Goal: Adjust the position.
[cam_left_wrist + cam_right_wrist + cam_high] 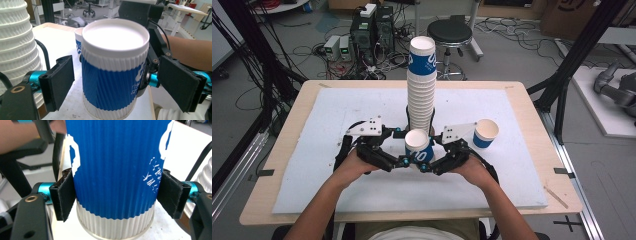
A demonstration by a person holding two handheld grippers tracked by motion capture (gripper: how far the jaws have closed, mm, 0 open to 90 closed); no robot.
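A blue-and-white ribbed paper cup (418,145) stands upside down on the white board (312,170), just in front of a tall stack of the same cups (422,85). My right gripper (428,165) comes at it from the right. In the right gripper view both pads press on the sides of the cup (115,170), so the right gripper (117,195) is shut on it. My left gripper (404,161) comes from the left. Its jaws straddle the same cup (113,67), and the left gripper (120,82) is open, its pads standing clear of the cup wall.
A single cup (485,132) stands mouth up to the right of the stack, and it is also behind the held cup in the left gripper view (78,40). The stack (17,45) rises close on that view's left. The board lies on a wooden table (282,145).
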